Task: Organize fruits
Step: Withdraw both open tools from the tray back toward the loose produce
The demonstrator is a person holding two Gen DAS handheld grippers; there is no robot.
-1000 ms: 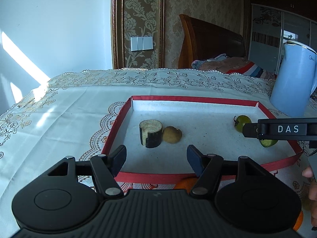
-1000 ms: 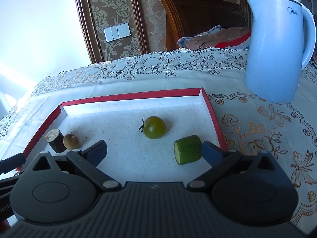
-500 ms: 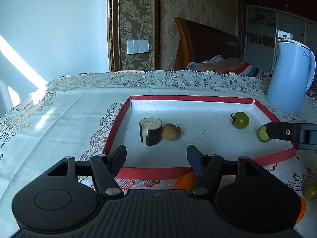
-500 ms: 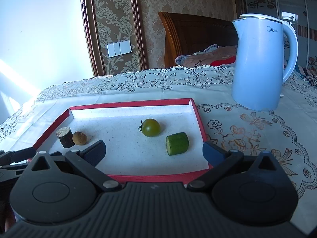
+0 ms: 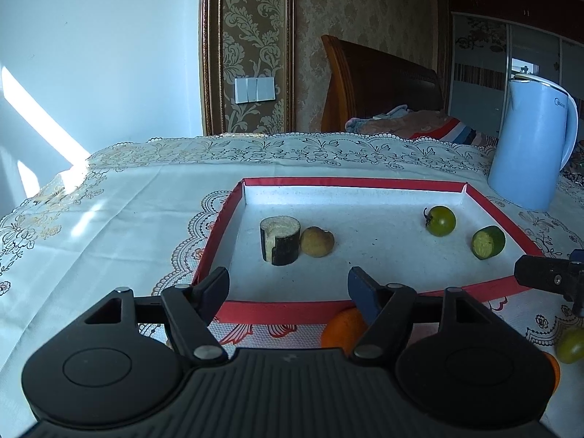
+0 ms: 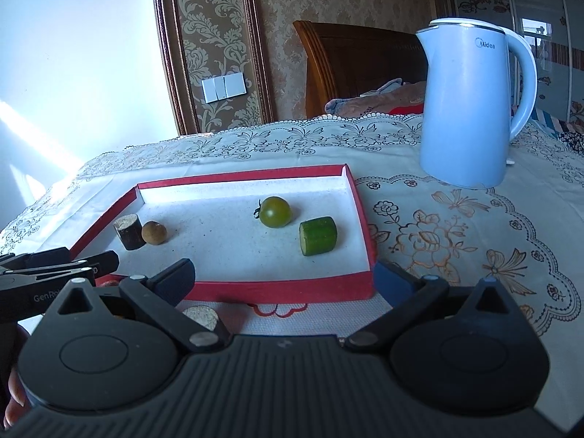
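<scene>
Both grippers hover level at the tray's near edge, fingers spread wide with nothing between them. Left gripper points at the tray's near-left part; right gripper faces the near-right corner, and its black tip shows at the right edge of the left view. A bit of the person's hand shows at the lower left of the right view.

On the lace tablecloth stands a blue kettle, beyond the tray's far-right corner. The red-rimmed tray holds four pieces: a dark eggplant chunk upright at the left, a brown fruit touching its right side, a green tomato and a cucumber piece lying on its side near the right wall.

Outside the tray, an orange sits just before the near rim, behind the left gripper's right finger. Another green tomato lies farther right, and a second eggplant chunk lies under the right gripper's left finger.
</scene>
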